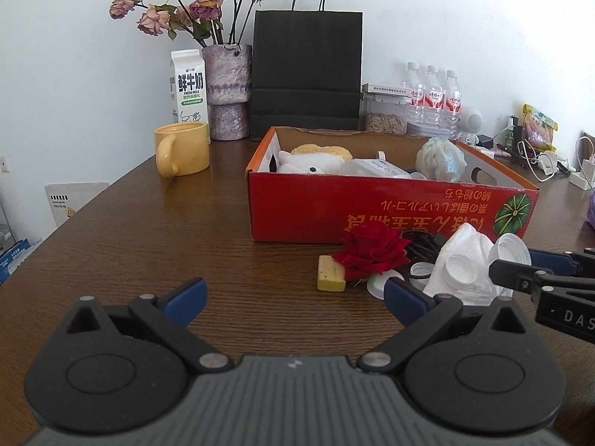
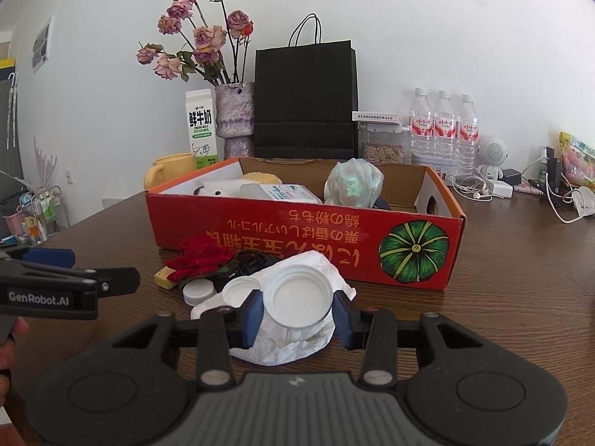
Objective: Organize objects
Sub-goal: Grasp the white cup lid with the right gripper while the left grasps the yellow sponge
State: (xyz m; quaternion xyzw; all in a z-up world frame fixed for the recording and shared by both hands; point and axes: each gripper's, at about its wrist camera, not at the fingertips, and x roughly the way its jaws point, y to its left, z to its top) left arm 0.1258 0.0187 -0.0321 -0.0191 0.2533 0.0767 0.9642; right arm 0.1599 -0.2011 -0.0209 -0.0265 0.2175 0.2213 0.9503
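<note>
1. Home, lived-in room: brown wood-grain table (image 1: 148, 223) against a plain white wall (image 1: 446, 18)
2. Household clutter: dried roses in vase (image 1: 227, 74), milk carton (image 1: 188, 85), yellow mug (image 1: 182, 154), black paper bag (image 1: 306, 74)
3. Water bottles (image 2: 442, 126), snack packet (image 1: 539, 126), chargers and earphone cables (image 2: 479, 189)
4. Small storage rack (image 2: 41, 215) with toiletries beside the table
</note>
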